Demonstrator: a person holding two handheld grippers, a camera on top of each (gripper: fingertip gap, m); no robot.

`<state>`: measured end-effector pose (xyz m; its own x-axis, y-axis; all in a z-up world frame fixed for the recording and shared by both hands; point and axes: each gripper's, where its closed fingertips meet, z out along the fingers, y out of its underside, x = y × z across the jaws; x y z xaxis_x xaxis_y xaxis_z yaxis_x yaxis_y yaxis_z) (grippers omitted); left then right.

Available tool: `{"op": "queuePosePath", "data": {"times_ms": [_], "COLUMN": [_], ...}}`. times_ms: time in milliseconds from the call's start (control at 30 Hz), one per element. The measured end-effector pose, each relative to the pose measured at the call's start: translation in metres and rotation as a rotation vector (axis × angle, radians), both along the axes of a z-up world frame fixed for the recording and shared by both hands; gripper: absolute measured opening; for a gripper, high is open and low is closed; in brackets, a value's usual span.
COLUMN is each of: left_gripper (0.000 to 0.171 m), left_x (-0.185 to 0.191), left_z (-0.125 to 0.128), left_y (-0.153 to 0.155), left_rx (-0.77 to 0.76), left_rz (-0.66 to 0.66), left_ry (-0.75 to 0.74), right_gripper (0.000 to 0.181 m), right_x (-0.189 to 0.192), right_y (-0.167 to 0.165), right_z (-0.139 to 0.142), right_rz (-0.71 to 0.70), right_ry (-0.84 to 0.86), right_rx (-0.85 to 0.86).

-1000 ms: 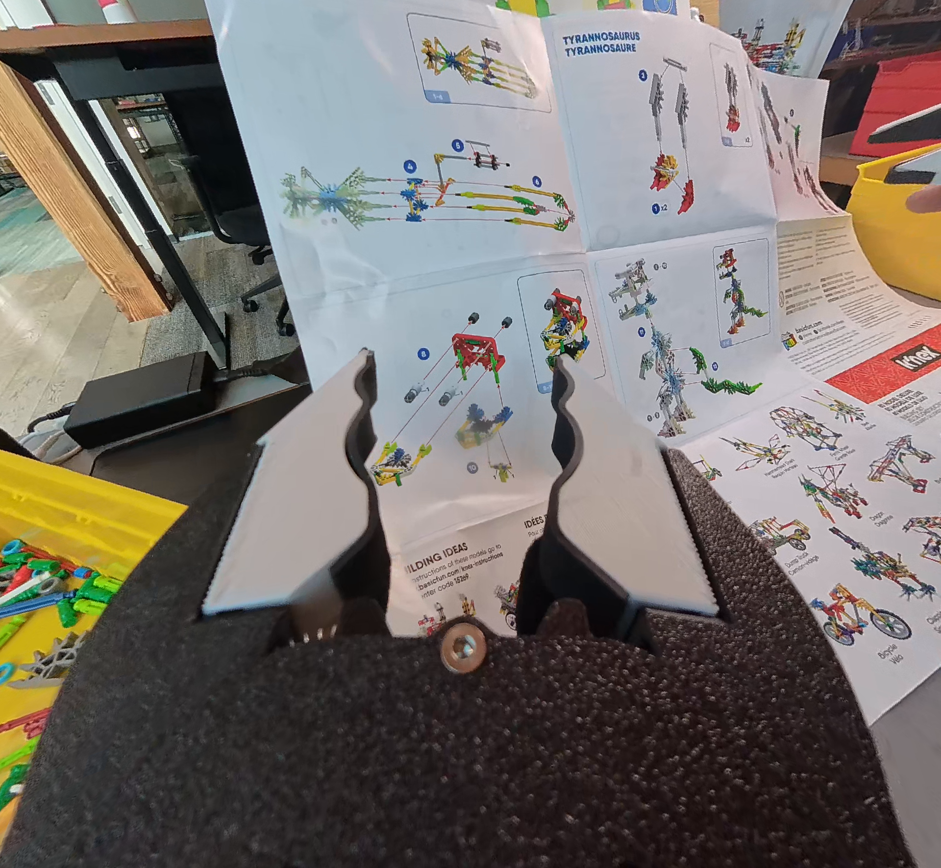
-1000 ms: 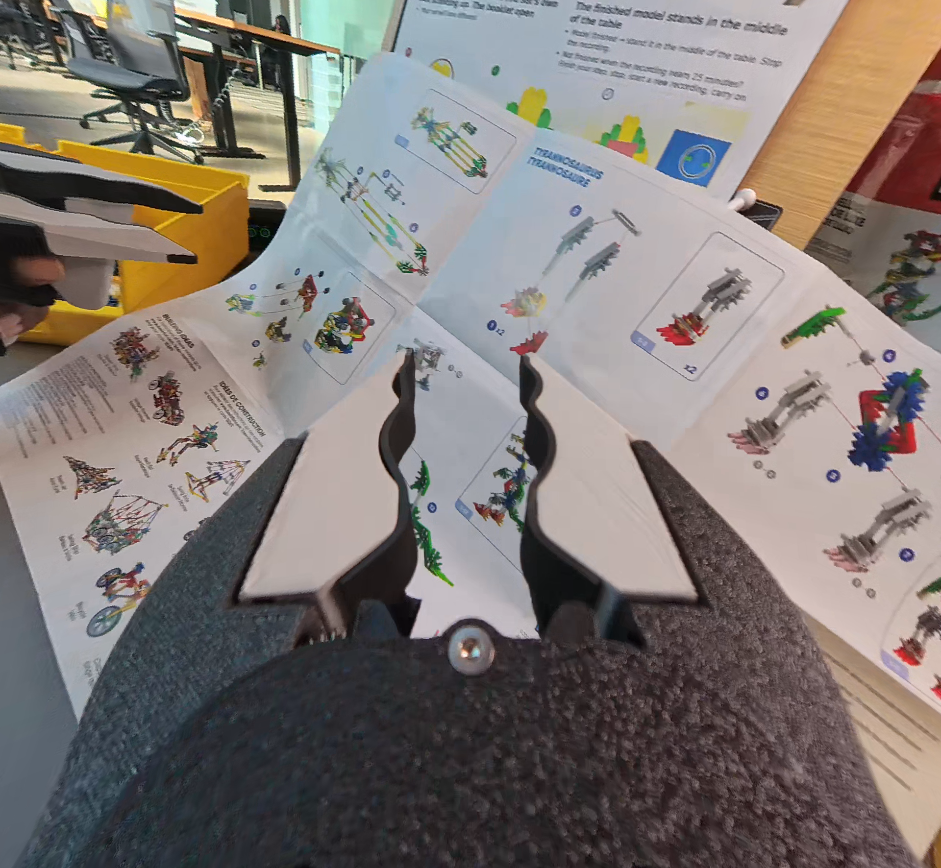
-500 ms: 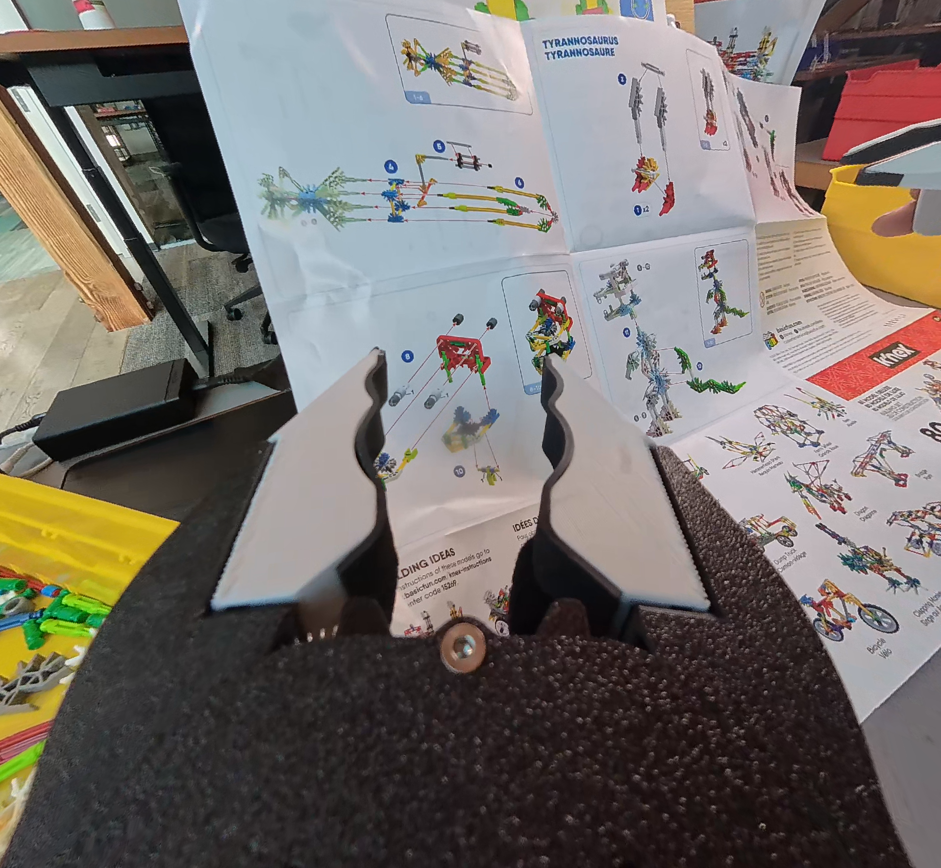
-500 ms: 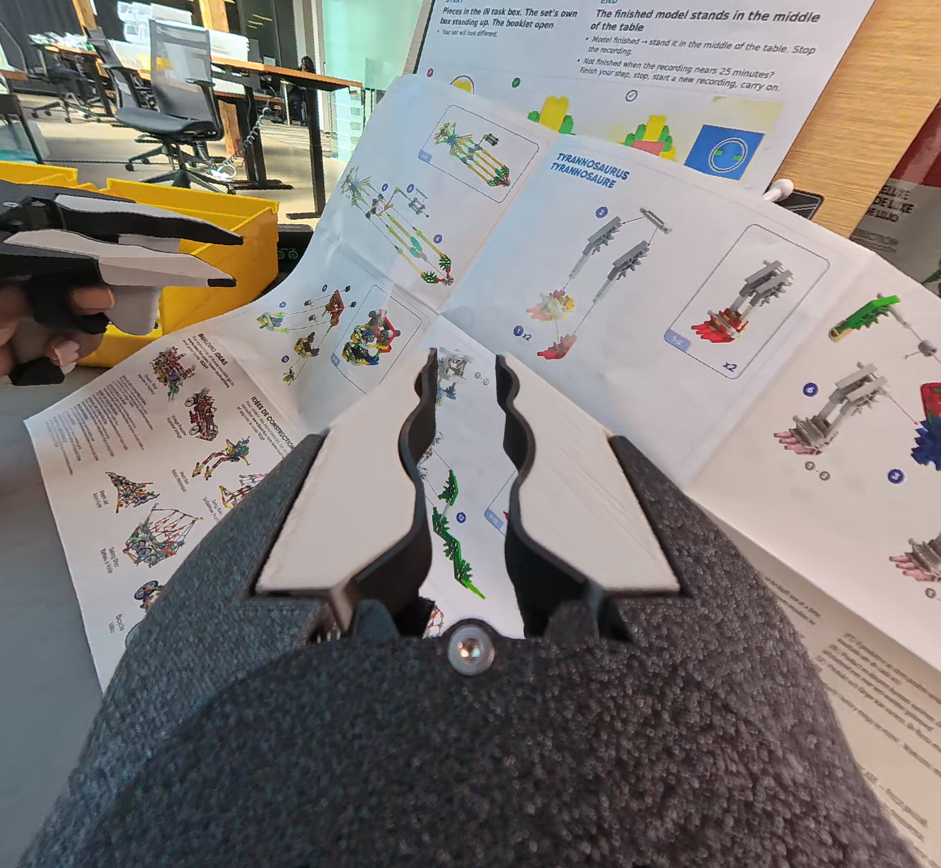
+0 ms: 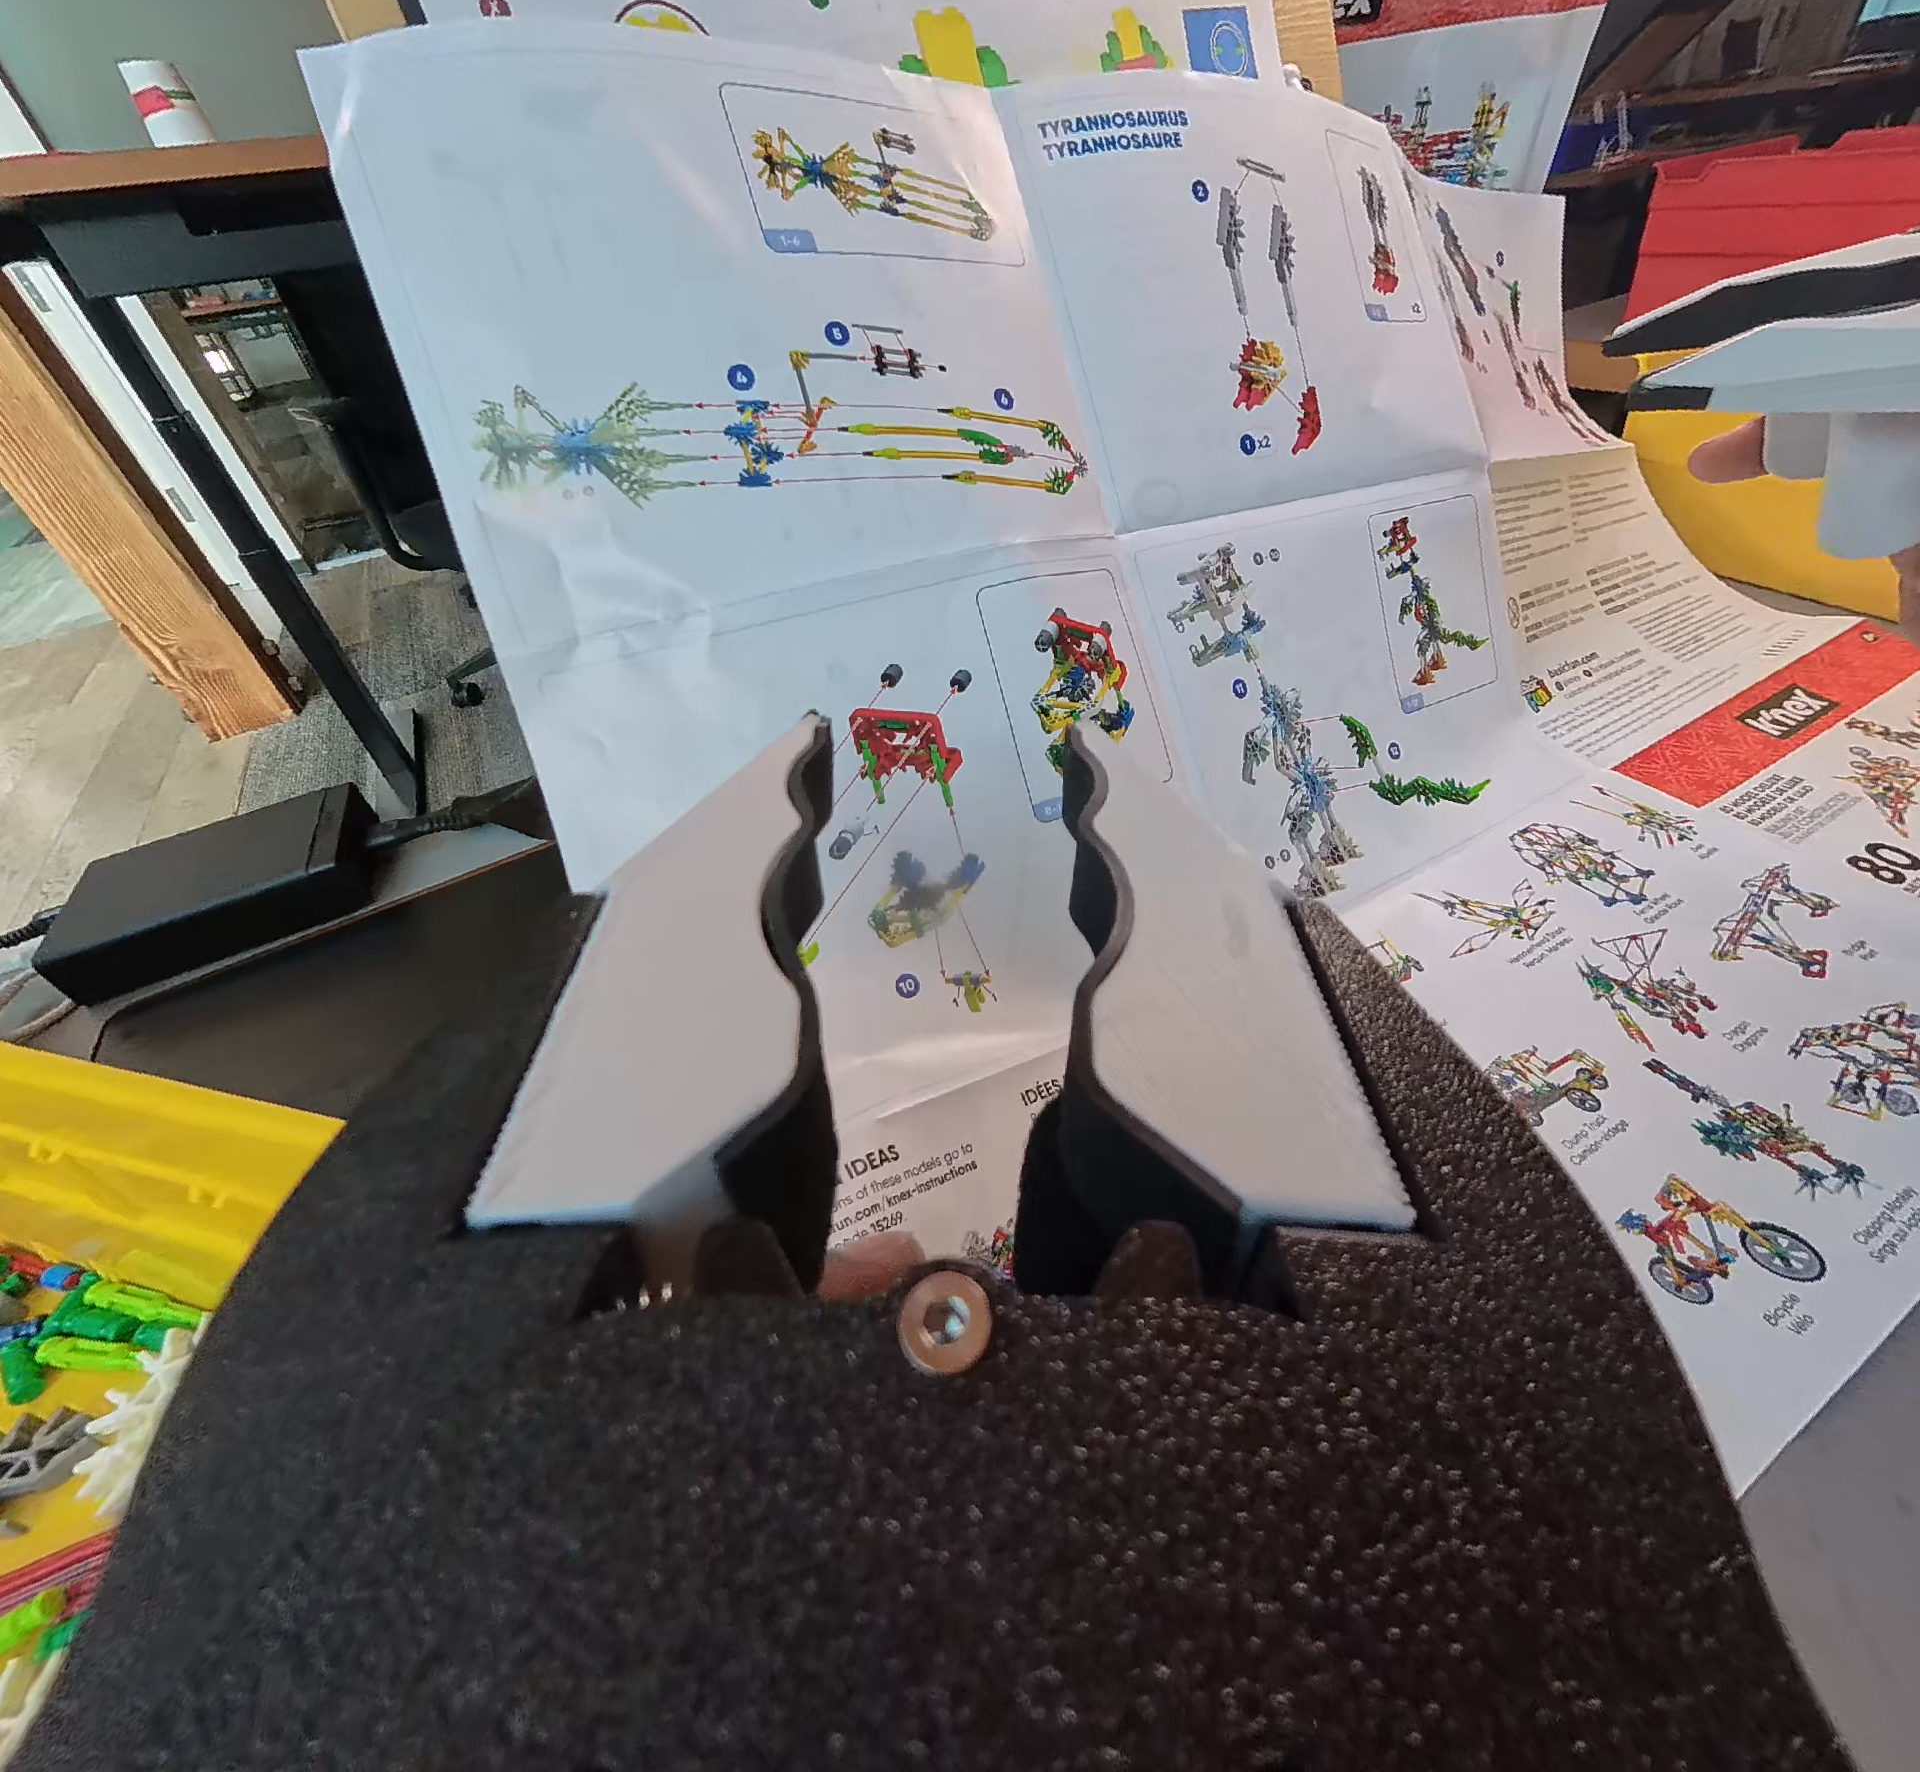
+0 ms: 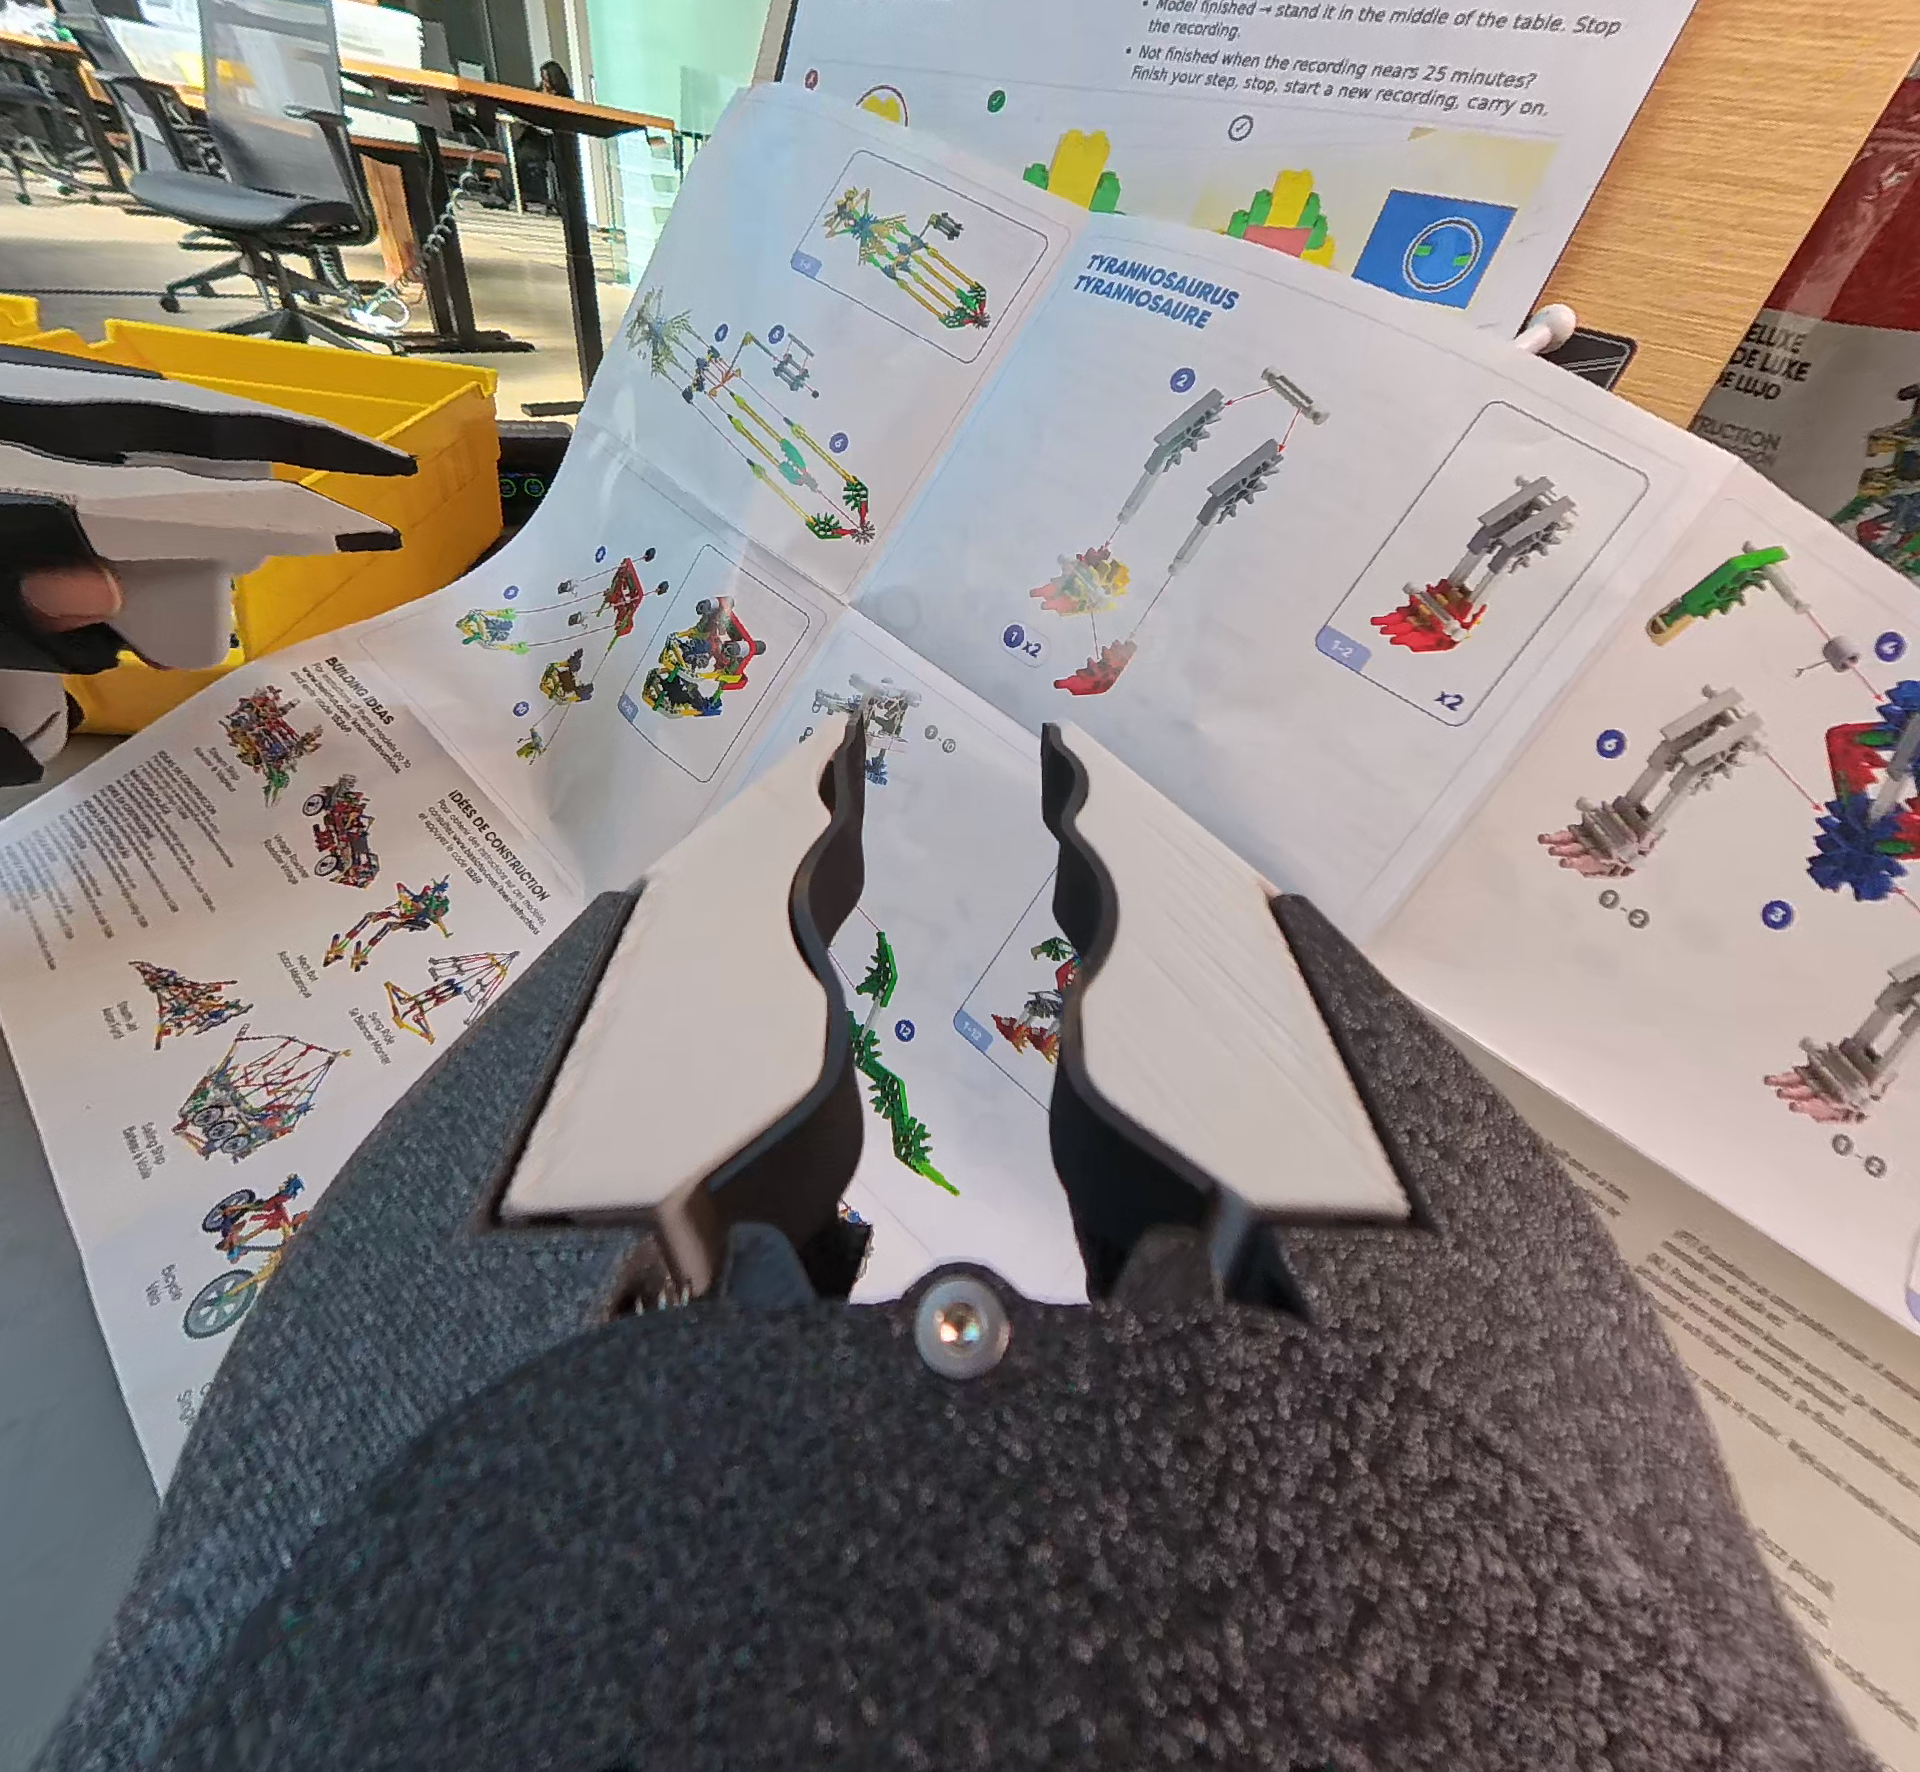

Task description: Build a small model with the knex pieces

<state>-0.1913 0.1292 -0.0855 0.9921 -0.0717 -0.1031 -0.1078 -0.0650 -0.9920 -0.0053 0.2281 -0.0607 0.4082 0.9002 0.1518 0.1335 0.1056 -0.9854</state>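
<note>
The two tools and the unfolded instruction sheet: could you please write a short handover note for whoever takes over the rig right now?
Left tool: open, holding nothing, raised in front of the unfolded instruction sheet.
Right tool: open, holding nothing, facing the same sheet from the other side.
The sheet leans against a printed poster, its lower part lying on the table.
Yellow bin of loose building pieces sits by the left tool.
Done: no assembled parts are visible.
Left: neither tool has picked up a piece.
</note>
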Motion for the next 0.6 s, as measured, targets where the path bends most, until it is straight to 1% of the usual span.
{"op": "queuePosePath", "data": {"times_ms": [100,300,600], "left_gripper": [0.042,0.028,0.028], "left_x": [-0.0011,0.0013,-0.0003], "left_z": [0.0019,0.0063,-0.0017], "left_y": [-0.0008,-0.0039,-0.0022], "left_rx": [0.011,0.025,-0.008], "left_rz": [-0.005,-0.025,-0.012], "left_ry": [-0.02,-0.046,-0.038], "right_gripper": [0.032,0.032,0.032], "right_x": [-0.0009,-0.003,-0.0038], "right_y": [-0.0007,-0.0018,-0.0037], "right_z": [-0.0014,-0.0055,-0.0059], "right_rz": [0.006,0.011,0.026], "right_ry": [-0.005,-0.018,-0.006], "right_rx": [-0.004,-0.005,-0.022]}}
